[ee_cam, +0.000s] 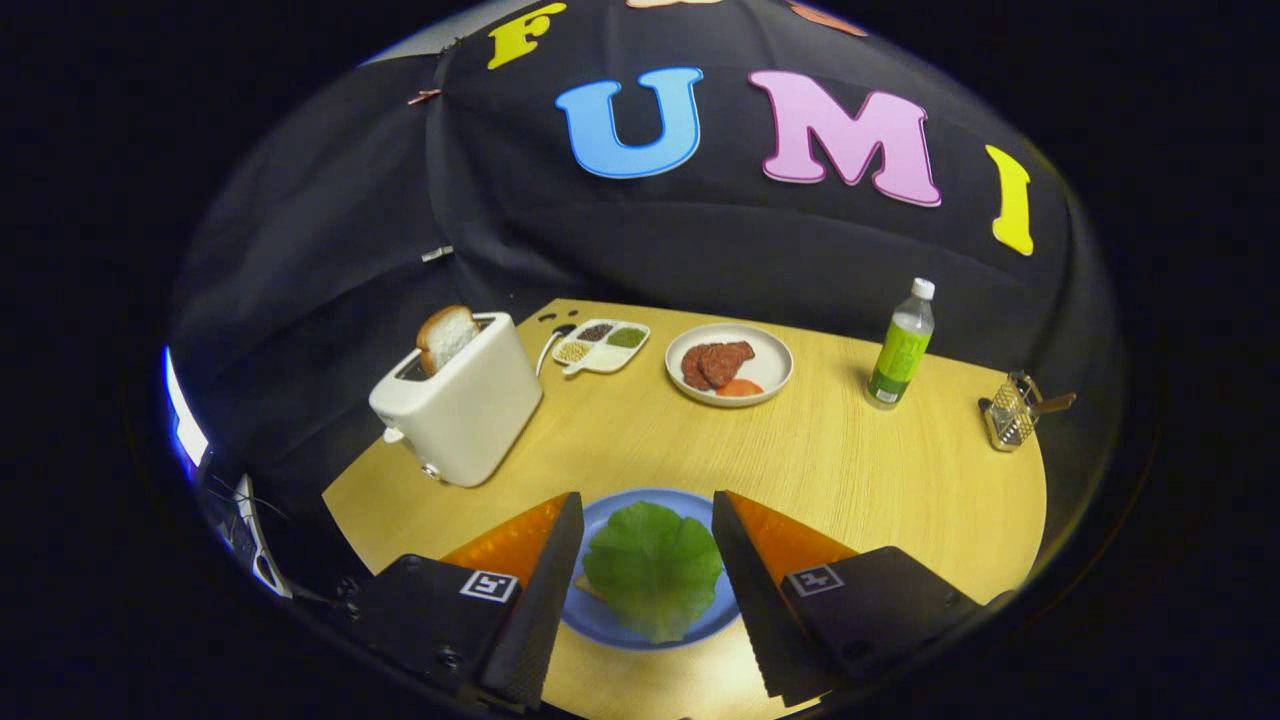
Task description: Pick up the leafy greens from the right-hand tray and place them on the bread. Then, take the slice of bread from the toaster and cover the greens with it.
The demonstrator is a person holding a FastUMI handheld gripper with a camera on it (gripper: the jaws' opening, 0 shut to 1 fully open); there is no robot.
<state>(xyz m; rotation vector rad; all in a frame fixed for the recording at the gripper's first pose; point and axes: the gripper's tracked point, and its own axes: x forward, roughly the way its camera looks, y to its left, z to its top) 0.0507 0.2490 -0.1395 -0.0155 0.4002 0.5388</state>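
Evidently the first half of the task is finished: the leafy greens (652, 568) are seen lying on a blue plate (604, 620), directly between the two fingers of the gripper (648, 560), and a pale sliver of bread (588, 590) is just made out under the leaf's left edge. The fingers are spread wide on either side of the leaf and nothing is gripped between them; whether they touch the plate cannot be told.

The step now in hand is judged to be the second one. The slice of bread (446, 336) is found standing in the slot of the white toaster (462, 400), well beyond the left finger and towards the back of the wooden table (860, 470). For the next move the gripper would have to be lifted clear of the plate, carried up and over to the toaster, and brought down so that the projecting top of the slice is taken between the fingers, then drawn straight up out of the slot.

The slice is seen as pale, with a browner crust along its rounded top, and roughly half of it stands above the toaster, tilted a little. The greens are shown as one flat, rounded, bright green leaf with a scalloped edge and faint veins, spread so that the bread beneath is almost wholly covered
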